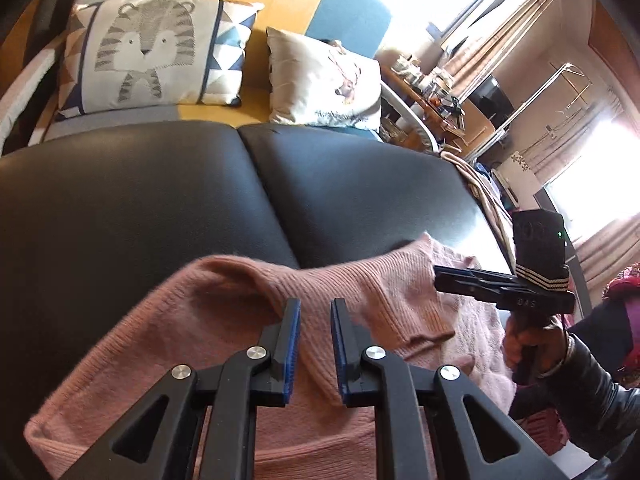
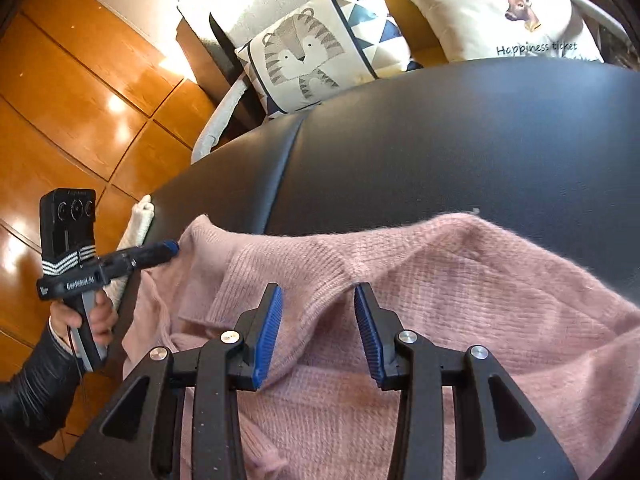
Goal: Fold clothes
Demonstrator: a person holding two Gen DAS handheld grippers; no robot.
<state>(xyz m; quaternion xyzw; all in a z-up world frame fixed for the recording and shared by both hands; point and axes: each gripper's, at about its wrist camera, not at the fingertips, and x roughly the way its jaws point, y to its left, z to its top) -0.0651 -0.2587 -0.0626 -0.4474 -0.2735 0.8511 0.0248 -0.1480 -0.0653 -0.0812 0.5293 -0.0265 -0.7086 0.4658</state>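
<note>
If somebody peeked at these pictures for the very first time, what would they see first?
Probably the fluffy pink sweater rumpled on the near side of the black leather seat, with the right gripper open just above its ribbed fold. Next, the tiger cushion and the deer cushion leaning behind the seat. At the sweater's left edge, the left gripper pokes in, held by a hand.

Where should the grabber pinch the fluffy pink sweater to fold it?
Probably at the ribbed band of the pink sweater, which lies folded over on the black cushion. It forms a thick raised edge, so coming down from above with the right gripper open astride it should catch it.
</note>
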